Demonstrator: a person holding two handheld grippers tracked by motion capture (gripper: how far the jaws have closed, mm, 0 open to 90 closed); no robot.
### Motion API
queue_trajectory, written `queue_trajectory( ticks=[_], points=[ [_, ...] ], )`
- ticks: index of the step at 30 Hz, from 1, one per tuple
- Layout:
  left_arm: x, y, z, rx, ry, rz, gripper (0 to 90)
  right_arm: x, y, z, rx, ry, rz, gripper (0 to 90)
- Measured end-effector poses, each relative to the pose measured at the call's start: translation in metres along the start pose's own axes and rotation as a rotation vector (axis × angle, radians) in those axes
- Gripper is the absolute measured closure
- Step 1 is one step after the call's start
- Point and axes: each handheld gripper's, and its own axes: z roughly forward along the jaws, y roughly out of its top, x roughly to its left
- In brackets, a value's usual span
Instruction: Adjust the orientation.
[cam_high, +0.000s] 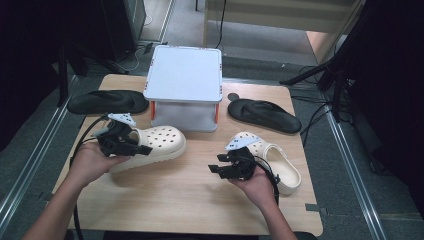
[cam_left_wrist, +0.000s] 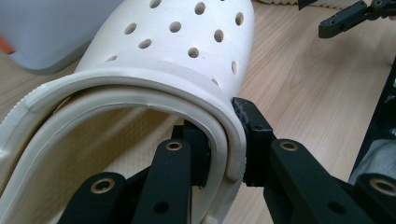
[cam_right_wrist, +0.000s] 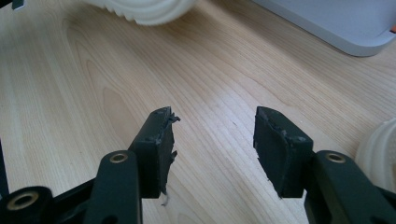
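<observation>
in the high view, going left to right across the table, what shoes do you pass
black flip-flop → cream clog held in the left gripper → second cream clog → second black flip-flop, though these last two overlap.

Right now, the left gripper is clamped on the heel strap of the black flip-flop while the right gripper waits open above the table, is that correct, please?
Not quite: the left gripper is clamped on the rim of the cream clog, not a black flip-flop, as the left gripper view shows, with one jaw inside the opening and one outside. The rest holds: the right gripper waits open above the table.
</observation>
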Motion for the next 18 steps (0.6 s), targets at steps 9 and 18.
queue_trajectory(
  ticks=[9, 18],
  points=[
    [-0.021, 0.012, 0.033, 0.038, -0.04, 0.017, 76.9, 0.001, -0.004, -0.006, -0.011, -0.013, 0.005, 48.5],
    [-0.031, 0.013, 0.061, 0.046, -0.119, -0.001, 76.5, 0.004, -0.007, -0.007, -0.015, -0.022, 0.009, 48.5]
  ],
)
